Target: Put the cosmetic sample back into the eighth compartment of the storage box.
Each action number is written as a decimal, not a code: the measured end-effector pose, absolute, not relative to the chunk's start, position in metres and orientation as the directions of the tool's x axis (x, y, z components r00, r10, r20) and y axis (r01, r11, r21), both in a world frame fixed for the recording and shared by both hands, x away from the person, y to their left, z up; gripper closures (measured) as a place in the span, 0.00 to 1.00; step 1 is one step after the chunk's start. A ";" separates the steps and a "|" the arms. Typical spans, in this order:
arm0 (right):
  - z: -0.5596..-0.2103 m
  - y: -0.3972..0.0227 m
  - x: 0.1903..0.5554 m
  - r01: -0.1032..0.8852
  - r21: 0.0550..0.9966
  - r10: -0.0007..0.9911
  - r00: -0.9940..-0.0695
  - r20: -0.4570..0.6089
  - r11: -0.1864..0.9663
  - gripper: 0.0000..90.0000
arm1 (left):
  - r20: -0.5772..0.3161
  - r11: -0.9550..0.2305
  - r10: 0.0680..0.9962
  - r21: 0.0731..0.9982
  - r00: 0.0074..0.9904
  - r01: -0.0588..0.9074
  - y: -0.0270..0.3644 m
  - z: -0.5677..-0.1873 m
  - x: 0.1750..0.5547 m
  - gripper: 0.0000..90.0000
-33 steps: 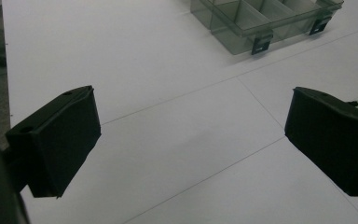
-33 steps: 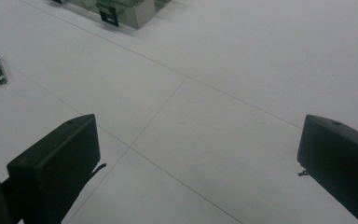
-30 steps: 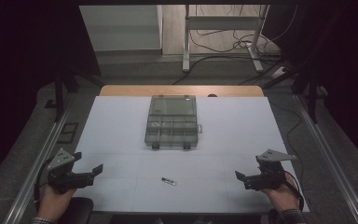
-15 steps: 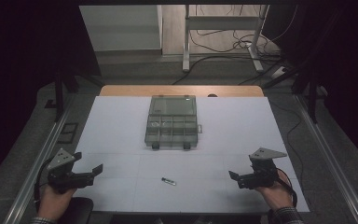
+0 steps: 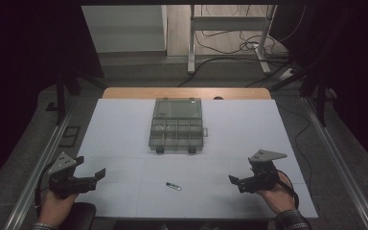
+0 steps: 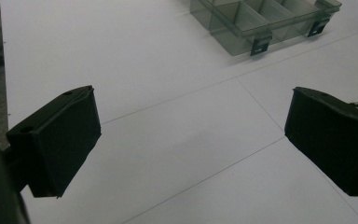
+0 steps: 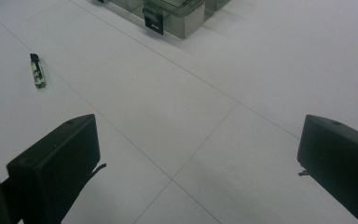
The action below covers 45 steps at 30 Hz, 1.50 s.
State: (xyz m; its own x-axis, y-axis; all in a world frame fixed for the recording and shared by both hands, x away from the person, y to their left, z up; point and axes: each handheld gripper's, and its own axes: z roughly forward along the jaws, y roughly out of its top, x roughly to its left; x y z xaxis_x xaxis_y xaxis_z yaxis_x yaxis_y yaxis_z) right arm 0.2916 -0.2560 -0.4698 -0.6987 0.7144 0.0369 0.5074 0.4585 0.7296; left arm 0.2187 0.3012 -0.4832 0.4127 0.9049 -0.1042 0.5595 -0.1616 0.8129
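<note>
On the surface (image 5: 124, 124), our right hand-held gripper (image 5: 236, 182), jaws apart, has moved in toward the vial (image 5: 173, 186), so we judge pickup next; the left hand-held gripper (image 5: 98, 174) waits, jaws apart.

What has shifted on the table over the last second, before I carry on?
The right gripper has slid left, toward the small clear vial with a black cap, jaws open and empty. The left gripper, also open, the vial and the smoky transparent plastic compartment box stayed where they were.
</note>
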 end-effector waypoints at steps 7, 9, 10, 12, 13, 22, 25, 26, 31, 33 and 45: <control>-0.469 -0.247 0.294 0.501 0.732 0.707 -0.706 0.038 0.462 0.00 | -0.105 -0.161 0.905 0.813 0.412 0.560 0.301 -0.483 0.219 0.04; -0.469 -0.244 0.295 0.497 0.737 0.703 -0.710 0.044 0.457 0.00 | -0.105 -0.161 0.905 0.813 0.412 0.560 0.301 -0.483 0.219 0.04; -0.468 -0.241 0.296 0.497 0.740 0.702 -0.711 0.047 0.454 0.00 | -0.105 -0.161 0.905 0.813 0.413 0.559 0.301 -0.483 0.219 0.04; -0.467 -0.239 0.297 0.498 0.739 0.700 -0.712 0.050 0.454 0.00 | -0.104 -0.161 0.905 0.813 0.413 0.559 0.301 -0.483 0.219 0.04; -0.467 -0.239 0.297 0.498 0.739 0.700 -0.712 0.050 0.454 0.00 | -0.104 -0.161 0.905 0.813 0.413 0.559 0.301 -0.483 0.219 0.04; -0.470 -0.224 0.303 0.492 0.726 0.678 -0.734 0.048 0.481 0.00 | -0.101 -0.164 0.905 0.813 0.413 0.559 0.301 -0.483 0.219 0.04; -0.470 -0.218 0.305 0.487 0.718 0.663 -0.747 0.048 0.497 0.00 | -0.101 -0.165 0.905 0.813 0.413 0.559 0.301 -0.483 0.219 0.04; -0.470 -0.217 0.305 0.486 0.718 0.661 -0.748 0.047 0.498 0.00 | -0.101 -0.165 0.905 0.813 0.413 0.559 0.301 -0.483 0.219 0.04; -0.472 -0.212 0.308 0.486 0.711 0.652 -0.756 0.050 0.509 0.00 | -0.099 -0.167 0.905 0.812 0.414 0.560 0.300 -0.483 0.219 0.04; -0.473 -0.209 0.309 0.484 0.706 0.646 -0.762 0.050 0.517 0.00 | -0.096 -0.170 0.905 0.811 0.415 0.560 0.300 -0.483 0.219 0.04; -0.474 -0.198 0.317 0.498 0.695 0.634 -0.769 0.079 0.518 0.00 | -0.098 -0.168 0.905 0.811 0.414 0.560 0.300 -0.483 0.219 0.04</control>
